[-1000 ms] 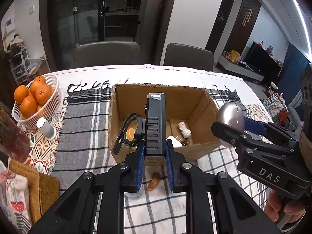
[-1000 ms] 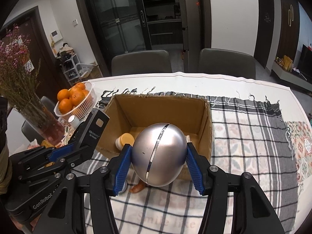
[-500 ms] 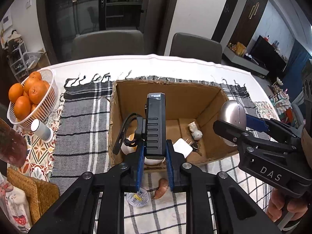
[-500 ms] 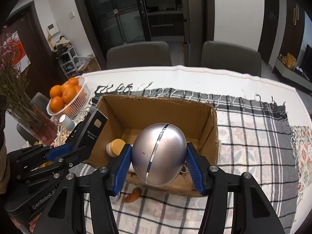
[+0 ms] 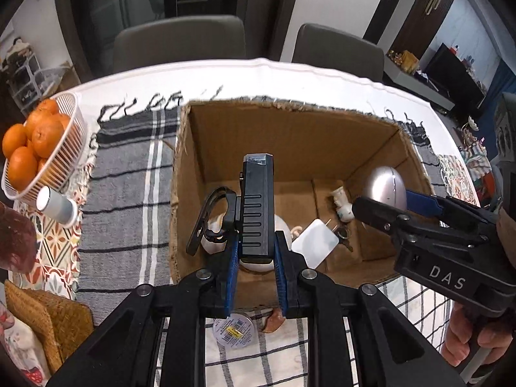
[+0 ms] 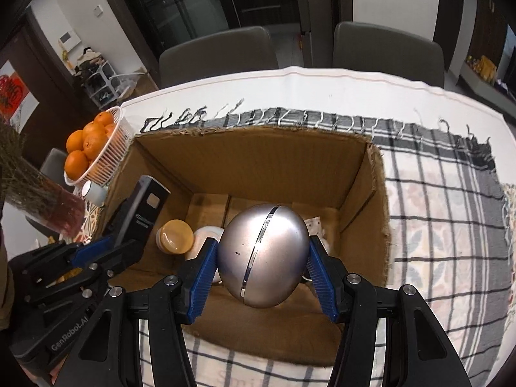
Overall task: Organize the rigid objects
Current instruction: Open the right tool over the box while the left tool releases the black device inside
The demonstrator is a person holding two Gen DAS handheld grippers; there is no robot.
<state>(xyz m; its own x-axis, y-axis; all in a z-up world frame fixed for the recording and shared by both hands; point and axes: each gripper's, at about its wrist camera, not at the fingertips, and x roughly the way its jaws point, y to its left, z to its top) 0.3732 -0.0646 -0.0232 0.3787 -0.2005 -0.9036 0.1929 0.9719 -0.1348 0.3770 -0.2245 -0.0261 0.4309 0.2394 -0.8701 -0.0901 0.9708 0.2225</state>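
left gripper: black, blue pads | right gripper: black, blue pads, silver screws

Two wrist fisheyes, close above the cardboard box.
Both look steeply down along their jaws; shared: box interior, orange basket, far chairs.

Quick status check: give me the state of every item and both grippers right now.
left gripper: shut on black device
black device: held upright above box
right gripper: shut on silver egg
silver egg: held above box
cardboard box: open, holding small items
white basket: holding oranges
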